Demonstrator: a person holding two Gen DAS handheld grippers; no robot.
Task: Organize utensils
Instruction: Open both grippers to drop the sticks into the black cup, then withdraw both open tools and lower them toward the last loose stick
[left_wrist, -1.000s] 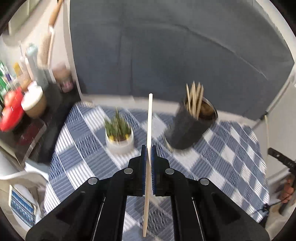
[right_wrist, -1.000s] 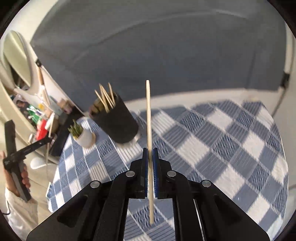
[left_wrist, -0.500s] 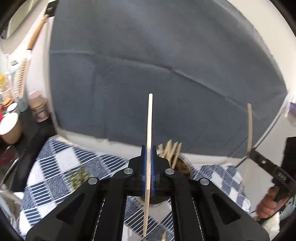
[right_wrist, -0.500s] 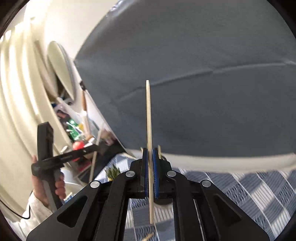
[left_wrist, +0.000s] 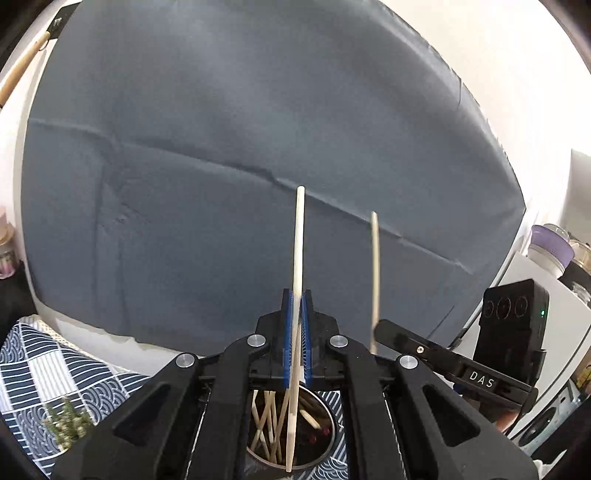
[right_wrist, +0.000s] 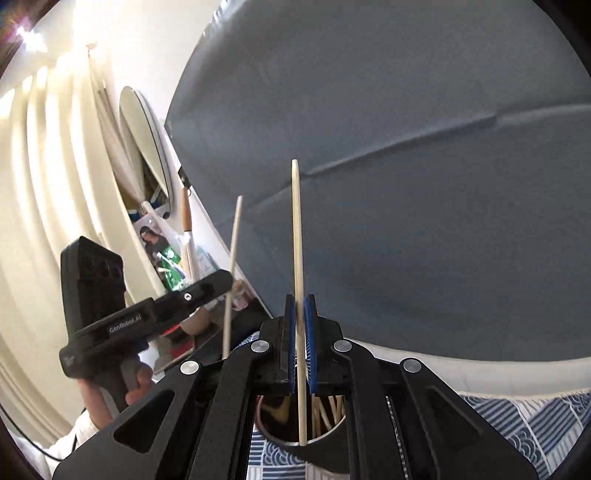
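My left gripper (left_wrist: 296, 314) is shut on a pale wooden chopstick (left_wrist: 298, 251) held upright, its lower end over the mouth of a dark round holder (left_wrist: 291, 428) with several chopsticks inside. My right gripper (right_wrist: 300, 325) is shut on another chopstick (right_wrist: 296, 240), upright, its lower end over the same holder (right_wrist: 314, 439). Each gripper shows in the other's view: the right one (left_wrist: 399, 339) with its chopstick (left_wrist: 375, 266), the left one (right_wrist: 207, 288) with its chopstick (right_wrist: 232, 266).
The holder stands on a blue-and-white checked tablecloth (left_wrist: 40, 373). A small potted plant (left_wrist: 66, 424) is at the left. A grey cloth backdrop (left_wrist: 240, 147) hangs behind. Cluttered shelves (right_wrist: 166, 251) are at the left, white appliances (left_wrist: 546, 280) at the right.
Both grippers have come in over the holder and tilted up, so the table dropped out of view. The two chopsticks now hang side by side above the holder's mouth.
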